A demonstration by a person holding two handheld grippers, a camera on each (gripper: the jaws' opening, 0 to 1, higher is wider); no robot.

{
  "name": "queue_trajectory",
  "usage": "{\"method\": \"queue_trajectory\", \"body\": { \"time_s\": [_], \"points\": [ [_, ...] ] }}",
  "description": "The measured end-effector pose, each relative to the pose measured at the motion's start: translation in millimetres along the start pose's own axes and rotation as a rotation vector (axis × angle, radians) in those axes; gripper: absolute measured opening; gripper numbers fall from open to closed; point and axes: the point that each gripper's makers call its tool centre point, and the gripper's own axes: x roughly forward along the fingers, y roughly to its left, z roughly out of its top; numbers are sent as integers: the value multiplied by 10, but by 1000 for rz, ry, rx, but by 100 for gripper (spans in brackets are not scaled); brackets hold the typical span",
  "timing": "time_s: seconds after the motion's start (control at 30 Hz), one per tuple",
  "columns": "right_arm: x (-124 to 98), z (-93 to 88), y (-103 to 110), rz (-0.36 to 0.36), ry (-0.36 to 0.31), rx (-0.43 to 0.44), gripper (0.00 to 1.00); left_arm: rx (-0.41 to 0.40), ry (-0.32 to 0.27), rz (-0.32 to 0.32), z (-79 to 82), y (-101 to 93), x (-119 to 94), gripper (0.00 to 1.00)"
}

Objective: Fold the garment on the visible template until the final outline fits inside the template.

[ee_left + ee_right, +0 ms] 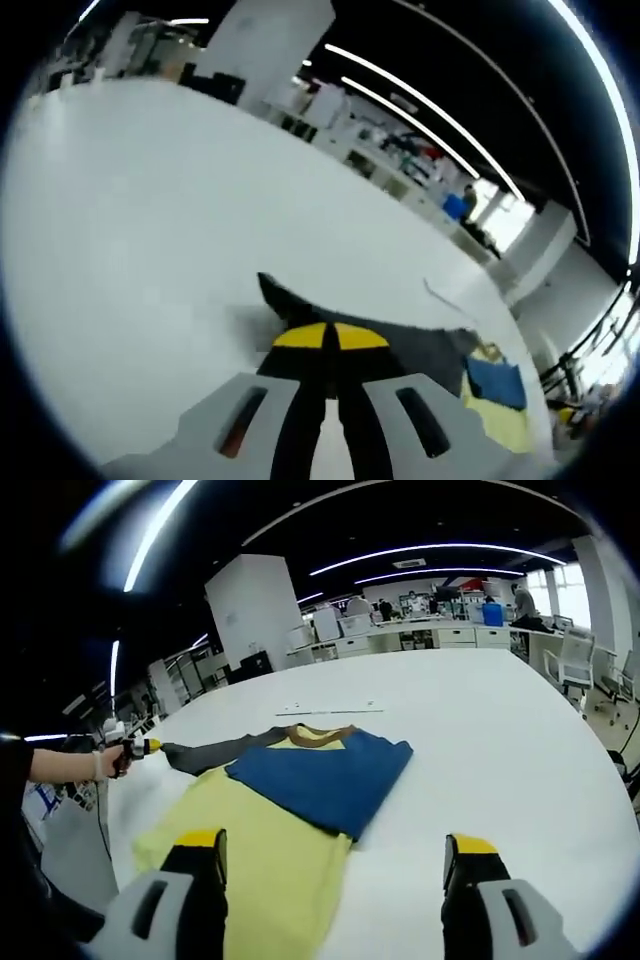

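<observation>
The garment lies on the white table (pixel 500 740): a yellow body (pixel 270 850), a blue part (pixel 320 775) folded over it, a tan collar (pixel 315 735) and a dark grey sleeve (pixel 205 752) stretched out to the left. My left gripper (pixel 148 747), held by a gloved hand, is shut on that sleeve's end. In the left gripper view its yellow-tipped jaws (pixel 330 338) meet on the grey sleeve (pixel 420 345), with blue (pixel 495 382) and yellow (pixel 505 425) cloth beyond. My right gripper (pixel 335 845) hangs open above the garment's near edge. A thin line (pixel 330 711) marks the table behind the collar.
The table stretches wide and bare to the right of the garment and beyond it. Office chairs (pixel 570 665) stand at its right edge. Desks with clutter (pixel 430 630), a white pillar (pixel 250 605) and people stand far behind.
</observation>
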Motion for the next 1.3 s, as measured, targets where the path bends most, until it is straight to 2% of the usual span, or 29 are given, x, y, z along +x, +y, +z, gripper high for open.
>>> {"method": "queue_trajectory", "body": {
  "time_s": [0.17, 0.3, 0.57, 0.8, 0.93, 1.1, 1.3],
  "points": [
    [1, 7, 9, 16, -6, 4, 90, 26, 10, -127, -31, -613, 34, 0],
    [-28, 19, -6, 24, -19, 9, 90, 25, 27, -194, -81, -1059, 114, 0],
    [-153, 33, -66, 30, -60, 45, 89, 26, 79, -309, -376, -1935, 240, 0],
    [-313, -54, -159, 18, -83, 71, 89, 10, 115, -377, -600, -2496, 371, 0],
    [-411, -115, -285, 6, -89, 90, 89, 11, 132, -424, -727, -2826, 388, 0],
    [-508, -165, -428, -11, -103, 118, 89, 18, 146, -467, -868, -3144, 474, 0],
    [-629, -227, -564, -32, -107, 124, 89, 9, 179, -513, -1118, -3495, 608, 0]
  ]
}}
